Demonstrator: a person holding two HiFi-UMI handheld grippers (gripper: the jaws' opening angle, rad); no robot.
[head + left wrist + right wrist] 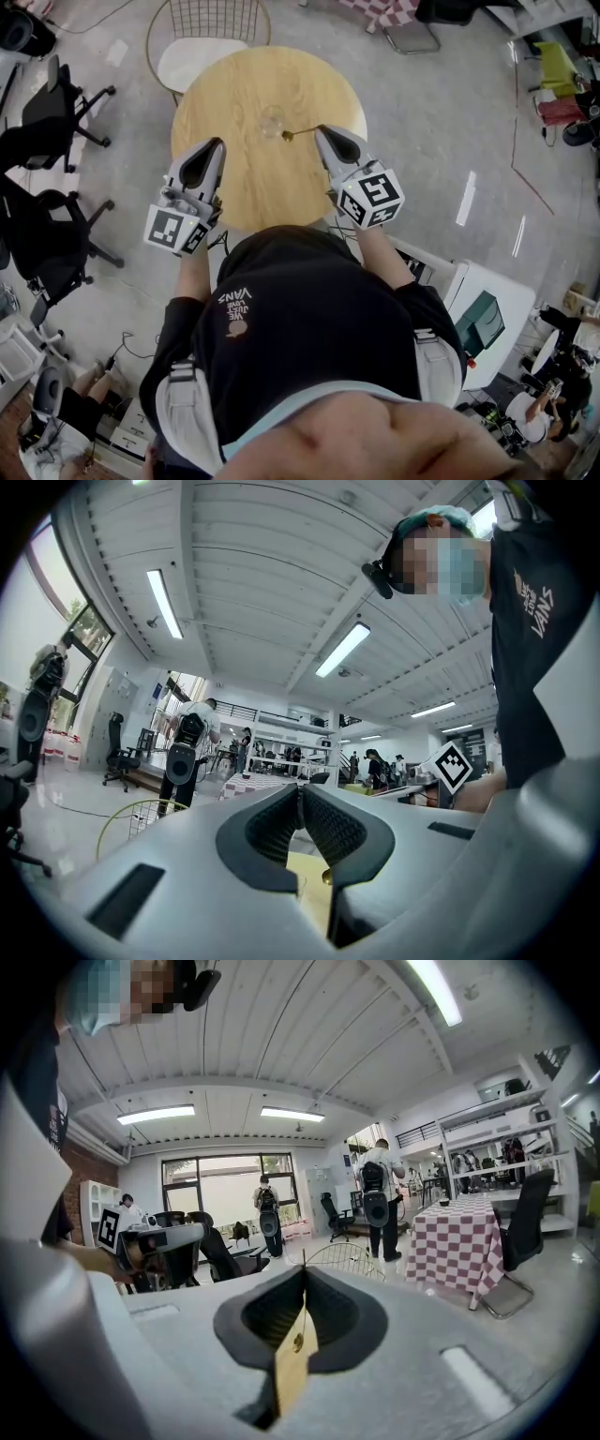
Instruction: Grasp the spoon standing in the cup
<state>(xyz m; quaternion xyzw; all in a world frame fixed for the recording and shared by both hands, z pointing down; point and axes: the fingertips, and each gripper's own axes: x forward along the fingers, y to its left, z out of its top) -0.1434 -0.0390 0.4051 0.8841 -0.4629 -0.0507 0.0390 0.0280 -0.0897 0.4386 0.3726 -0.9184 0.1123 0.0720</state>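
1 cup [272,120]; 1 spoon [289,135] pinched in R gripper [321,132] fingers; L gripper [218,143] fingers pressed together, empty.

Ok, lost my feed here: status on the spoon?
Left gripper shut, empty, over table. Right gripper shut on spoon handle, gold bowl beside glass cup. No obstruction seen.

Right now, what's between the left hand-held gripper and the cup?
Only bare table top, per the head view; left hand-held gripper and cup stand apart.
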